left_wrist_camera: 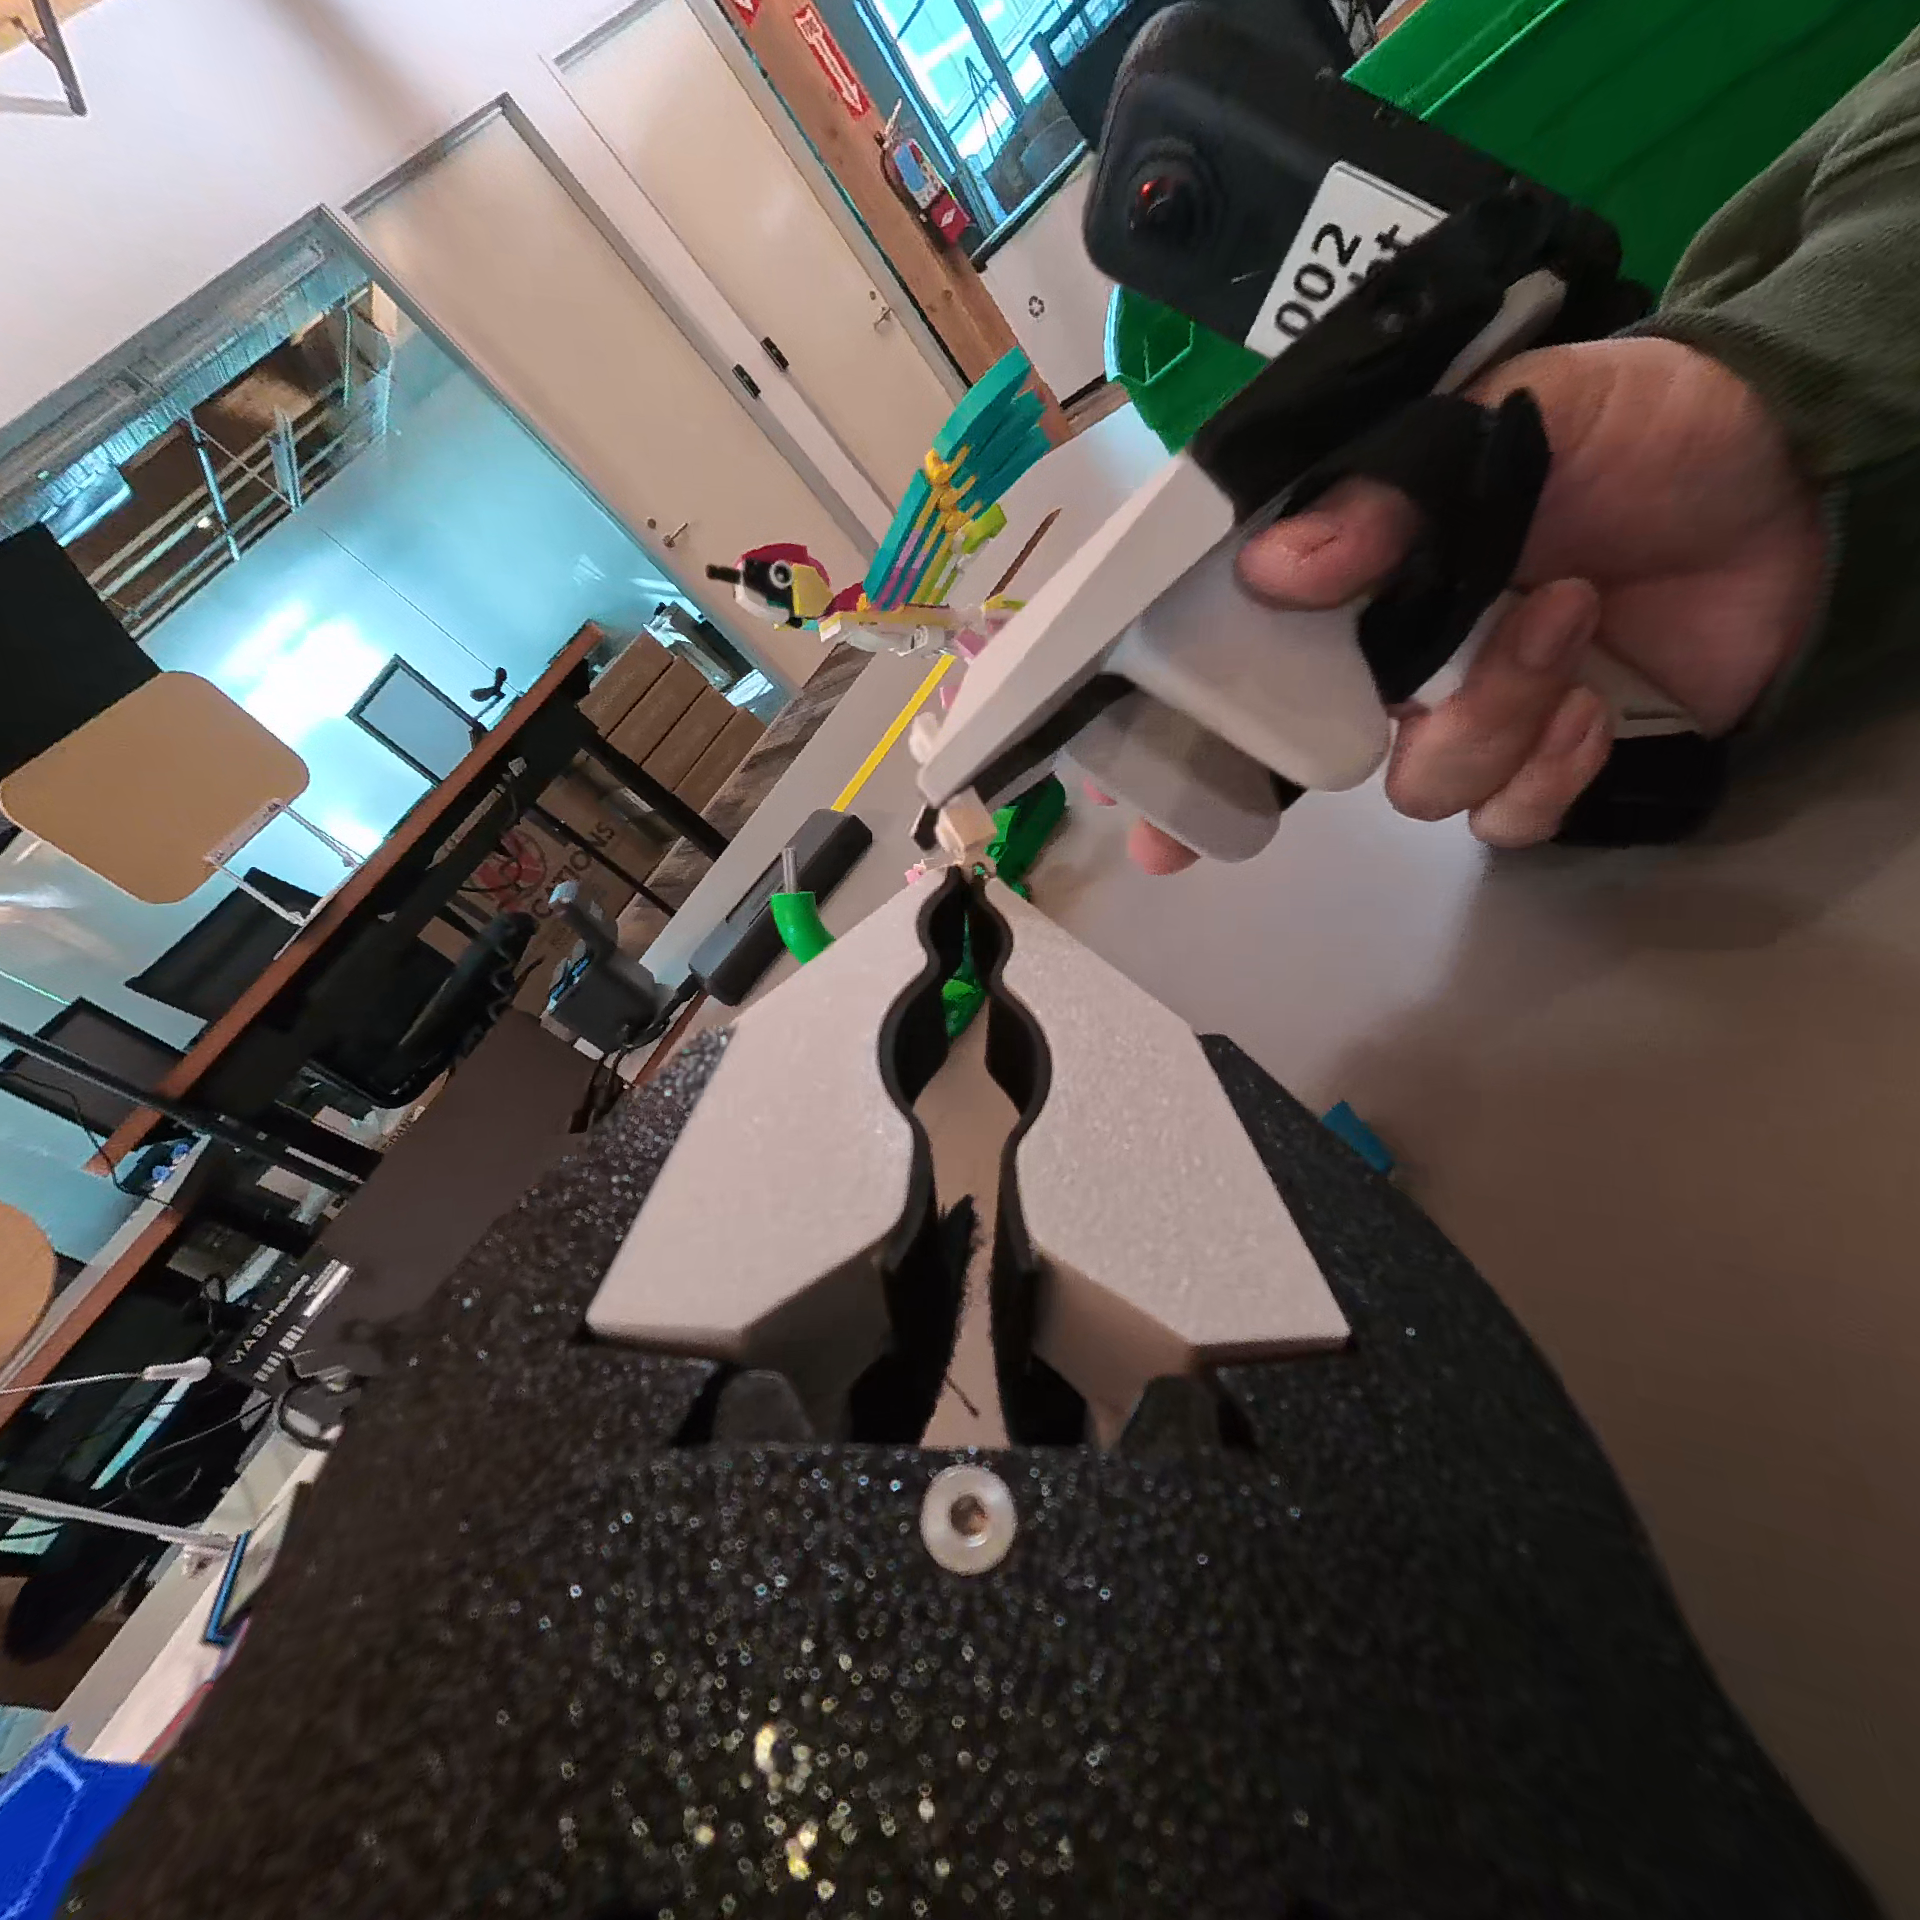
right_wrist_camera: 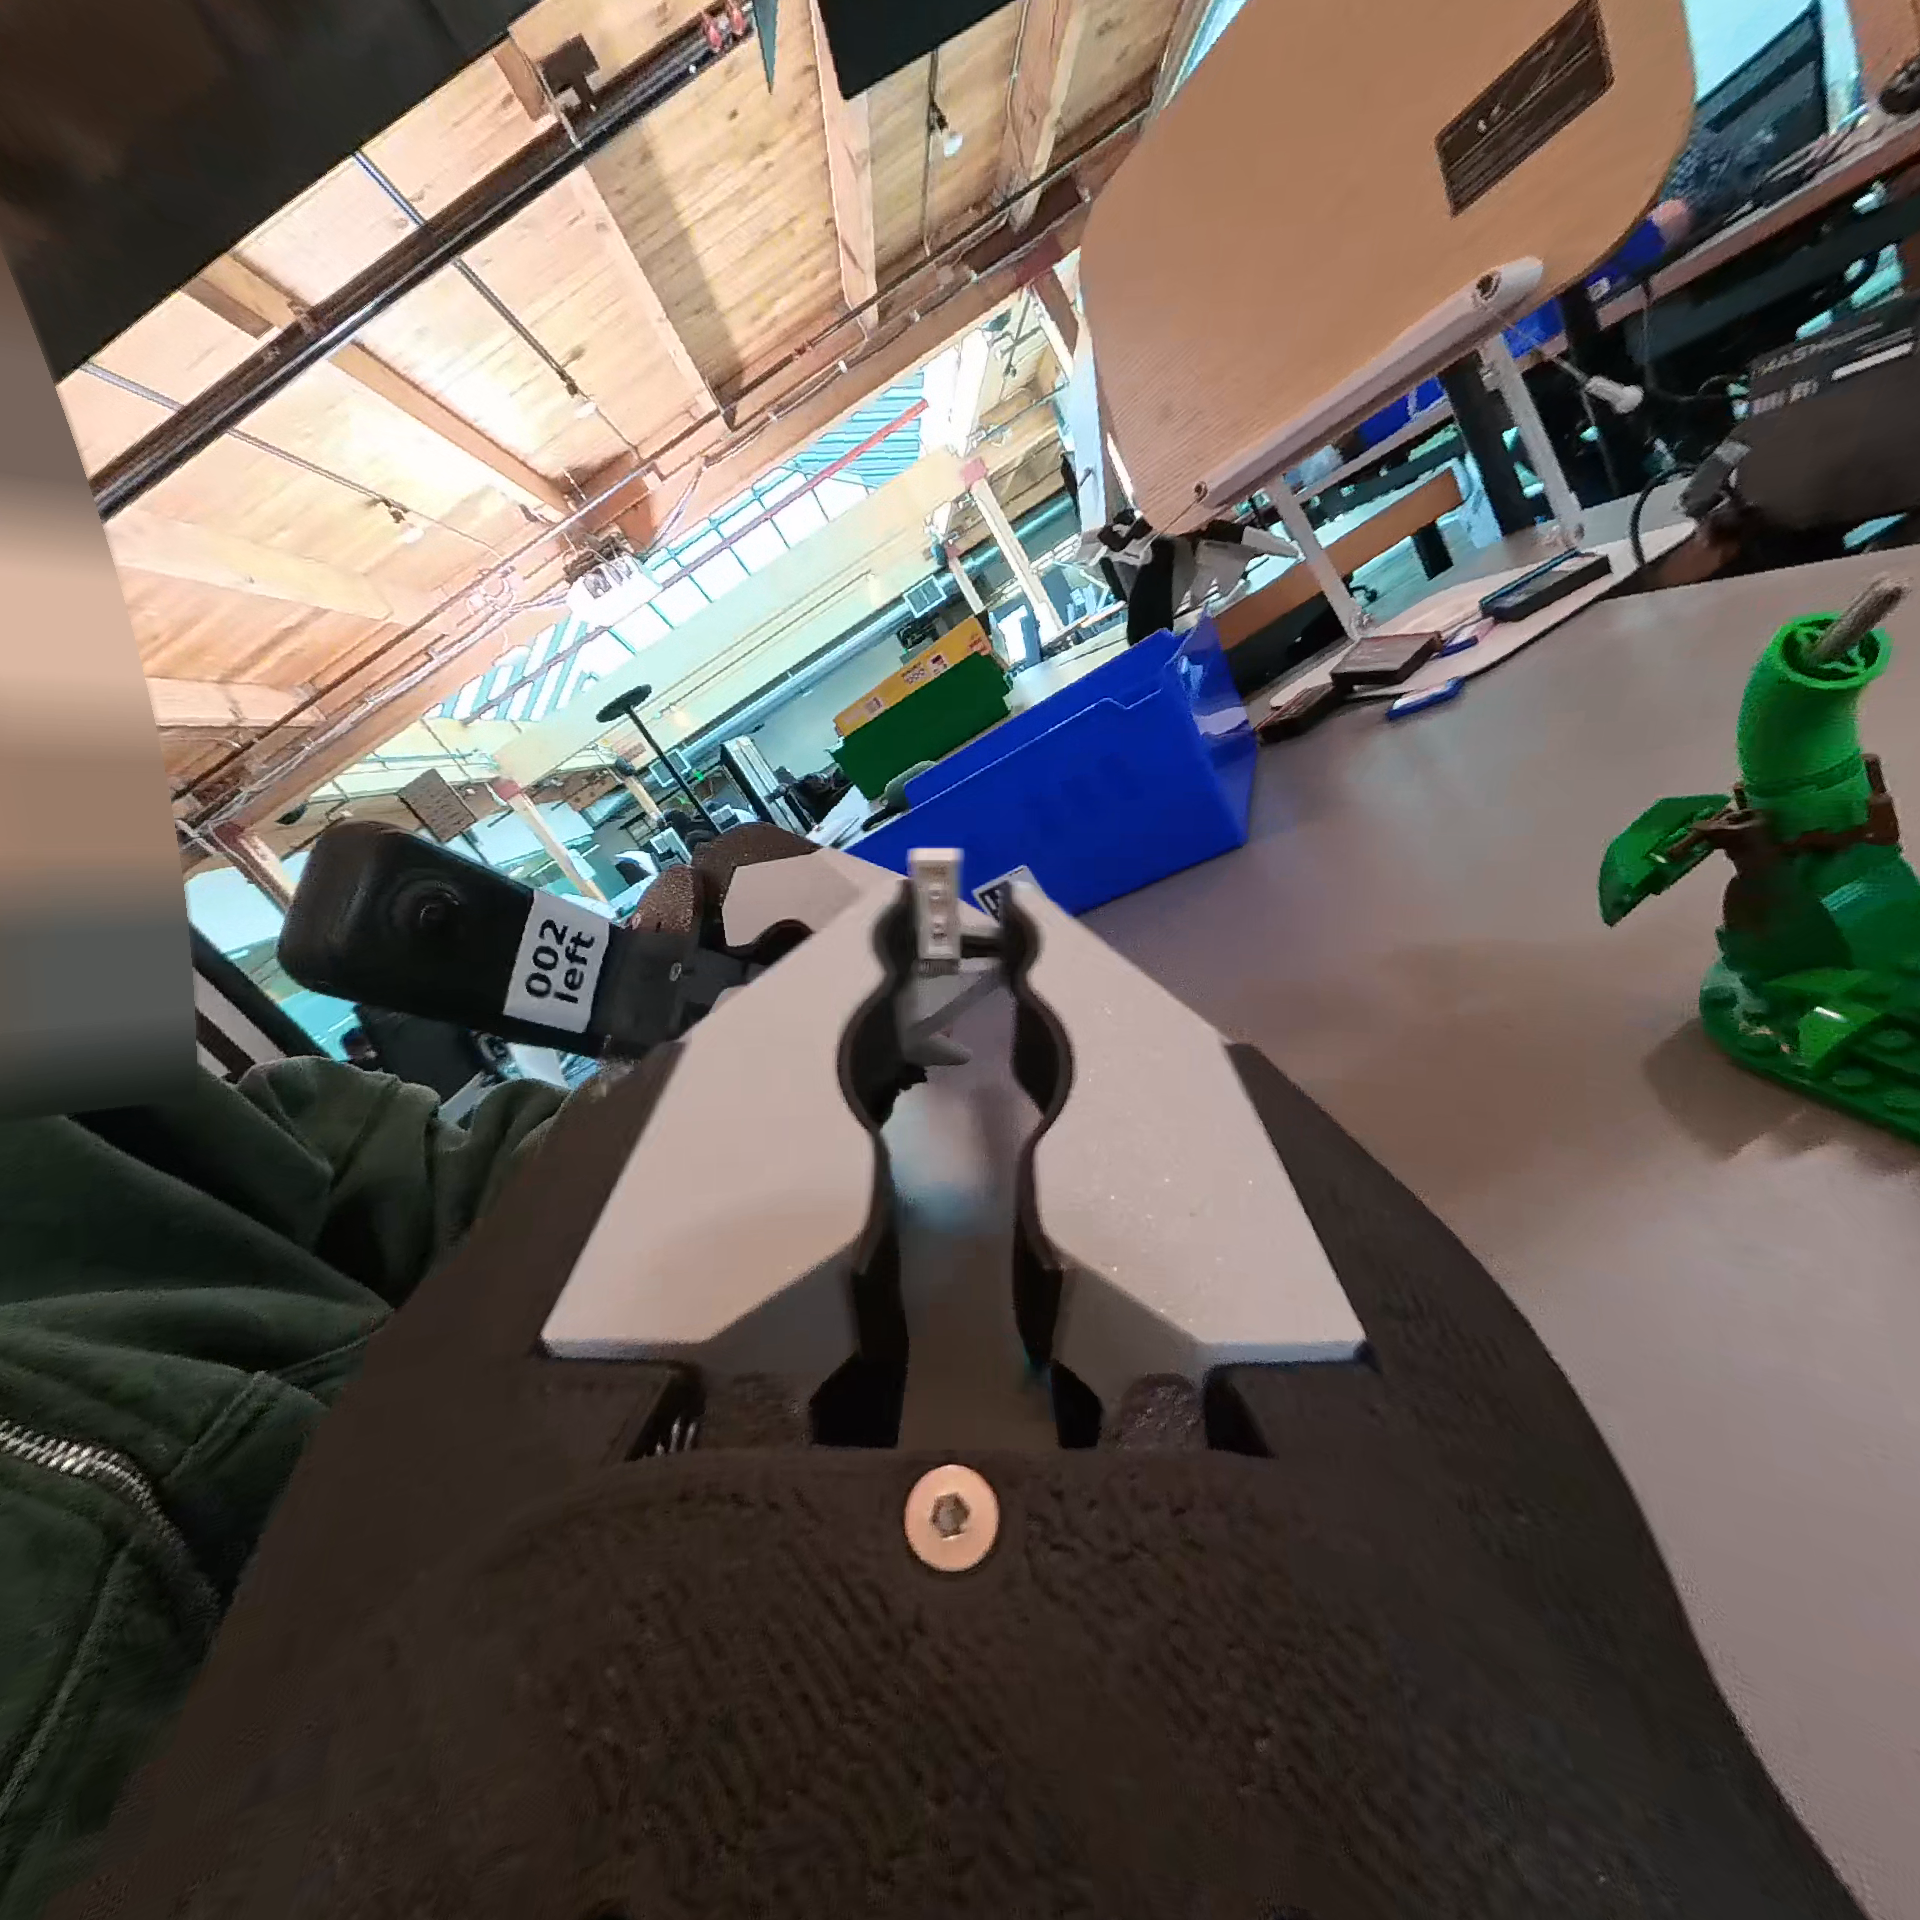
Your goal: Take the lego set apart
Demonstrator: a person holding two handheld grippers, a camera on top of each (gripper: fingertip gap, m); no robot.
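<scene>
item: small white lego piece [right_wrist_camera: 934, 902], slim and pale, pinched upright between the tips of the right gripper [right_wrist_camera: 943, 914], jaws narrowed onto it, above the grey table [right_wrist_camera: 1455, 1039]. left gripper [left_wrist_camera: 961, 883]: jaws nearly together at the tips; whether they pinch anything cannot be told. green lego stem base [right_wrist_camera: 1787, 862] stands well apart on the table; colourful lego bird [left_wrist_camera: 831, 603] stands farther back; blue bin [right_wrist_camera: 1081, 790] behind.
</scene>
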